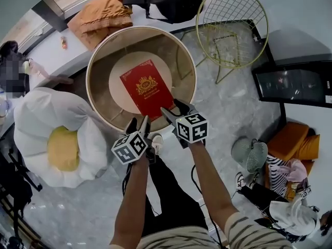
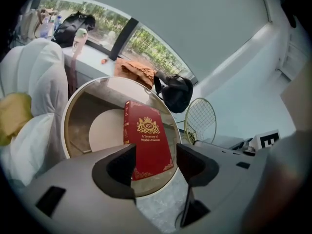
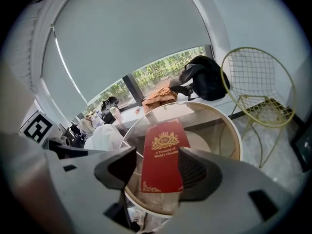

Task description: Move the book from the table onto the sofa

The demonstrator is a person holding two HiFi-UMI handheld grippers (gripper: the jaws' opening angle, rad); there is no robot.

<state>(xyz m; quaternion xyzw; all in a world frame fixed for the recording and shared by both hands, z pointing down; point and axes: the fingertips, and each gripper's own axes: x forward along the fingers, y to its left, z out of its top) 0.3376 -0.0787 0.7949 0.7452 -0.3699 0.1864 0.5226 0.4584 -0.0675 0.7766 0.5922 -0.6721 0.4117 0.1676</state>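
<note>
Left claw (image 2: 156, 156), right claw (image 3: 157, 156) face book (image 1: 147, 87) "A Treasury of World's Classics".

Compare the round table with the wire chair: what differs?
The round table has a solid pale rim and a see-through top bearing the red book; the wire chair is open yellow mesh with nothing on it. The table looks wider than the chair. Both are round.
</note>
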